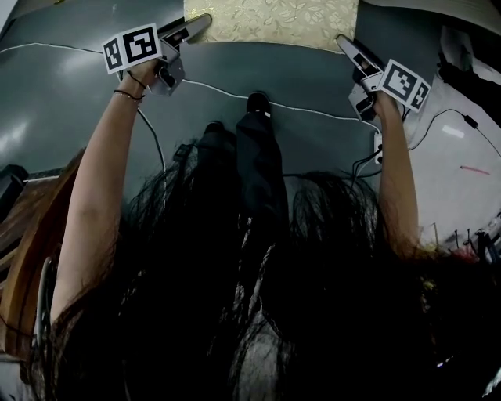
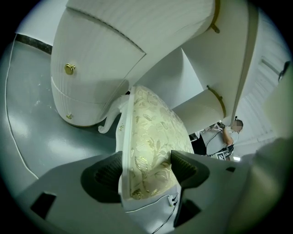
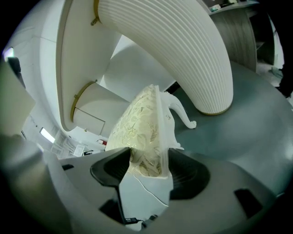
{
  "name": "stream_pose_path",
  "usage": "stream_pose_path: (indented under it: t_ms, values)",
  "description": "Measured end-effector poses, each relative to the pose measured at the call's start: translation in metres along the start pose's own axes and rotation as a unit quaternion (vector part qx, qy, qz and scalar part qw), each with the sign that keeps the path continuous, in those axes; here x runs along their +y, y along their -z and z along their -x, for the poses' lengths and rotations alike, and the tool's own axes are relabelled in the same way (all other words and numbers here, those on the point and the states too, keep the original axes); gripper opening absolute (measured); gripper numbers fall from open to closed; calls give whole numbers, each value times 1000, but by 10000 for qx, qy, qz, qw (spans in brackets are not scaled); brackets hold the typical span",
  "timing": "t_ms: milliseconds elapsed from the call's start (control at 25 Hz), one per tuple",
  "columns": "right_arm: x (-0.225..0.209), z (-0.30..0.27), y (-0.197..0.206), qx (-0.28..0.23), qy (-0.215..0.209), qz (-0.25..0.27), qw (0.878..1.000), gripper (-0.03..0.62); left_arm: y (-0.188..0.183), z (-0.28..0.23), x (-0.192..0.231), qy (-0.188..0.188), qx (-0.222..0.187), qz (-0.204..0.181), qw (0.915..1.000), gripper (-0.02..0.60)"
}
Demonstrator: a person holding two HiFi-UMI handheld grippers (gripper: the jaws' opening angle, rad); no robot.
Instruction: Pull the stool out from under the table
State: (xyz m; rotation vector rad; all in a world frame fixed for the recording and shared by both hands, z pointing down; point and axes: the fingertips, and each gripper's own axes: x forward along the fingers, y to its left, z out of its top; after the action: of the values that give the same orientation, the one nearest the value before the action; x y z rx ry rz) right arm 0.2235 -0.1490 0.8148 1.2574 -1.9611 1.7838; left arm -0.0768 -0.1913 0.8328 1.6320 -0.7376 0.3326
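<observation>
Left gripper (image 2: pixel 146 170) pinches the near-left corner of the white stool with gold brocade cushion (image 1: pixel 270 19). Right gripper (image 3: pixel 147 167) straddles the near-right corner with its jaws spread wide, pads at most brushing the seat, so that grip looks loose. The stool's near edge shows over the grey floor (image 1: pixel 235 74), but its far end still looks tucked under the white ribbed-pedestal table (image 2: pixel 91 68), so most of the pull probably remains.

We wear dark trousers (image 1: pixel 258 168), black shoes (image 1: pixel 258 102) | thin dark bracelets (image 1: pixel 129 95) on our left wrist | our long dark hair (image 1: pixel 235 313) | left gripper (image 1: pixel 192 26), right gripper (image 1: pixel 346 45): grey shells, black ribbed pads (image 2: pixel 106 171), black-and-white marker cubes (image 1: pixel 133 47)
</observation>
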Motion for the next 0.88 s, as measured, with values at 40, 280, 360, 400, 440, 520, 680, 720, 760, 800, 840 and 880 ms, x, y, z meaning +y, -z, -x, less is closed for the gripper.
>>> stream_pose_path:
  t_ms: [40,280,360,400,440,520,680,720,760,800,840,880]
  values:
    - [0,1,0,-76,39,-22,10000,272,0,0,0,-43,-50,21,10000,333]
    - [1,4,-1,-197,244,-84,9995,272,0,7,-1,-270,-406,119,9987,332]
    - [0,3,0,-169,256,-94,9995,272,1,7,0,-266,-328,130,9990,333]
    - [0,3,0,-145,259,-98,9995,272,1,6,0,-253,-254,128,9993,331]
    - [-1,3,1,-110,259,-105,9995,272,2,5,-1,-244,-172,126,9995,331]
    - [-2,4,3,5,240,-153,9996,272,2,3,-1,-262,-34,131,9996,331]
    - [-4,1,13,236,209,-396,9987,270,2,1,4,-462,199,246,9984,331]
    - [-6,0,15,276,214,-433,9985,270,4,1,5,-501,281,292,9979,331]
    - [-8,-1,15,298,209,-442,9984,270,5,0,6,-522,336,320,9976,331]
    - [-10,-2,15,299,191,-424,9985,270,5,-1,6,-529,359,325,9974,331]
    - [-11,-3,14,296,169,-391,9987,270,6,-2,6,-530,368,315,9974,331]
    - [-12,-3,14,304,150,-365,9988,270,7,-2,6,-533,383,303,9974,331]
